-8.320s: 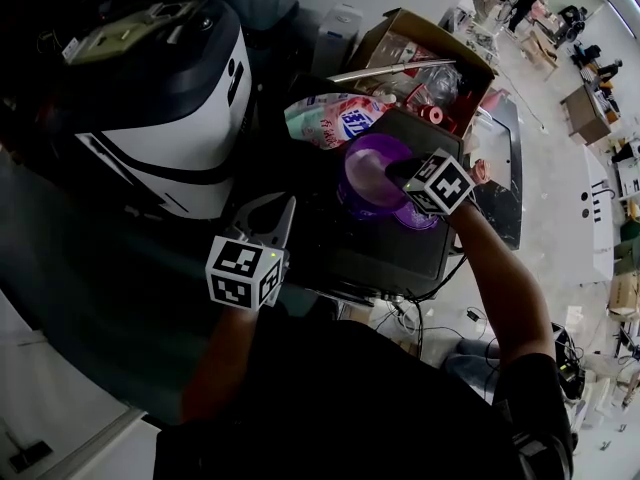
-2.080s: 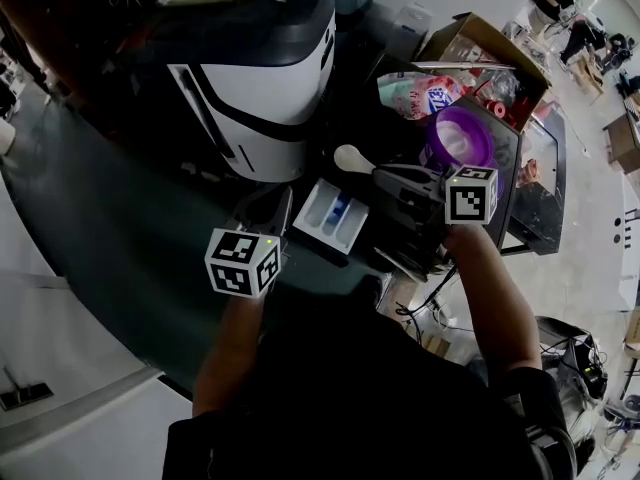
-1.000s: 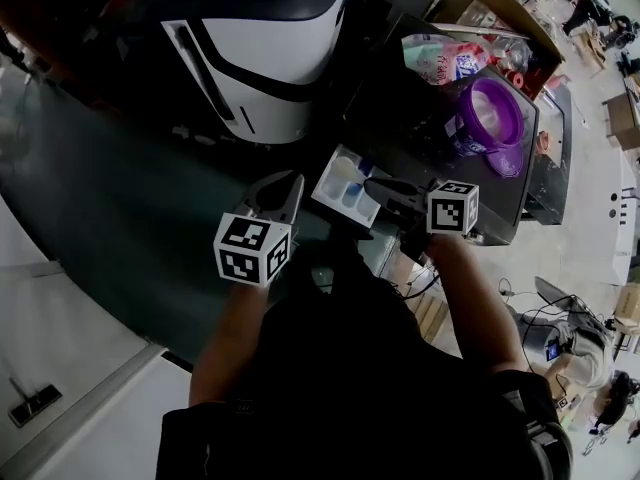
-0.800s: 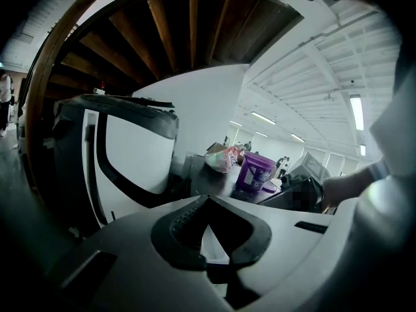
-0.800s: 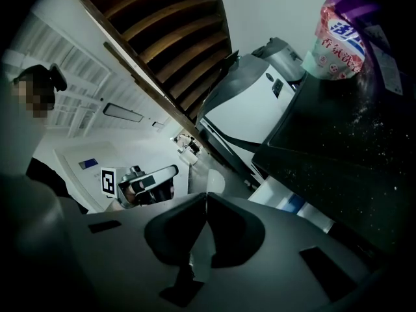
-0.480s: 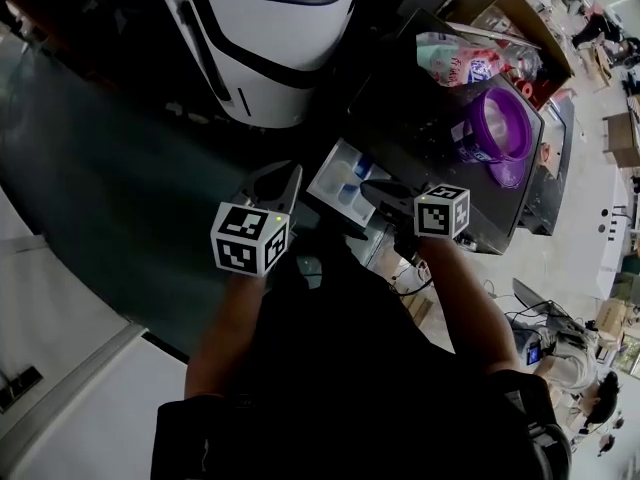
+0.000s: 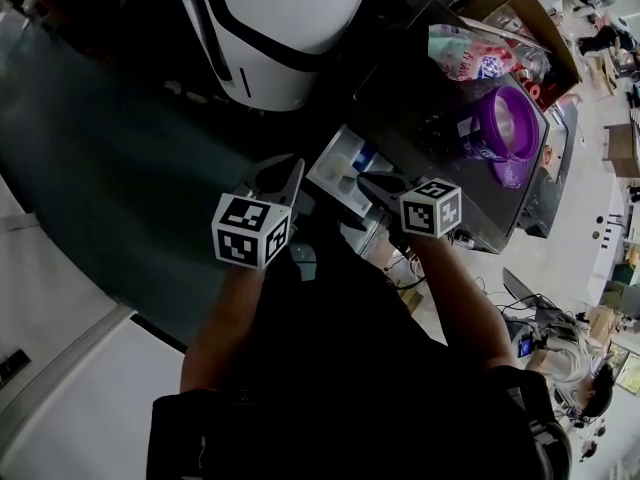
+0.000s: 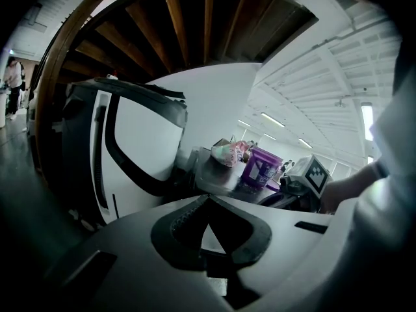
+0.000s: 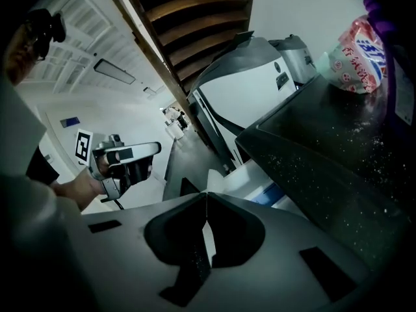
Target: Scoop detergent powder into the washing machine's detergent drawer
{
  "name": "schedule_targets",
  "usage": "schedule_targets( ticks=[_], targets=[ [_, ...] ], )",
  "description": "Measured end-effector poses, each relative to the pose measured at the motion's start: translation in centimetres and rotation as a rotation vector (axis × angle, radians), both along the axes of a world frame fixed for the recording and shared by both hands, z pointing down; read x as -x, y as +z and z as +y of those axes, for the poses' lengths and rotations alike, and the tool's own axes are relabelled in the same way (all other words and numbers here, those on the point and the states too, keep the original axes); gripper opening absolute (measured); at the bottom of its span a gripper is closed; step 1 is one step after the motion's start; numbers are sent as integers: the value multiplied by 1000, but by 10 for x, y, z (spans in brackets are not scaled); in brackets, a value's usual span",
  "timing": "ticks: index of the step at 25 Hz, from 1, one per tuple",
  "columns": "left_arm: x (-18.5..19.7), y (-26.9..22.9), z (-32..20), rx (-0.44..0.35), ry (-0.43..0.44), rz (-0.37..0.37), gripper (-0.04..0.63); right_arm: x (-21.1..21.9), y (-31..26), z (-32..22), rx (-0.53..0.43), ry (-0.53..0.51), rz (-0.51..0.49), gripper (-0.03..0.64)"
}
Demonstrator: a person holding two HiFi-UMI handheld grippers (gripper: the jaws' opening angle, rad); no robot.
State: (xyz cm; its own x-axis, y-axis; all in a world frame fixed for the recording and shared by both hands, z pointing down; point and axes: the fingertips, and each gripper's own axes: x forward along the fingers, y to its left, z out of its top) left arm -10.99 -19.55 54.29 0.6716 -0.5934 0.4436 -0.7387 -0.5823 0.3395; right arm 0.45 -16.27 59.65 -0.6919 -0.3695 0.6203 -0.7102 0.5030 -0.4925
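Tipping of powder into the detergent drawer (image 7: 335,160) is judged to be the step in hand. The drawer is seen pulled out from under the dark washing machine top (image 9: 338,155), just ahead of the right gripper (image 9: 207,195), whose jaws are closed tip to tip. A thin pale strip is pinched between them, taken to be the handle of a scoop (image 9: 207,239) viewed edge-on, though its bowl cannot be made out. The left gripper (image 8: 207,199) is held beside the drawer, apart from it, with its jaws brought together on nothing. For a clean pour, the scoop should be kept low over the white compartment and rolled slowly, so that grains are dropped inside the walls and not onto the blue insert. The grip should be kept firm, since a flat handle can be twisted between the pads. Fine white specks are scattered on the glossy black top, which suggests a light, easily spilled powder. The drawer looks to be made of hard, smooth white plastic, boxy and partitioned. Farther back, a round tub (image 8: 260,169) of purple plastic and a soft, crinkled detergent bag (image 7: 468,56) are set on the top.
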Motion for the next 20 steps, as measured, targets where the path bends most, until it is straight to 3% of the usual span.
schedule_targets(
  ticks=[20],
  targets=[
    [31,-13,12,-15,-58,9,8,21,6,8,-194,-211,353,19]
  ],
)
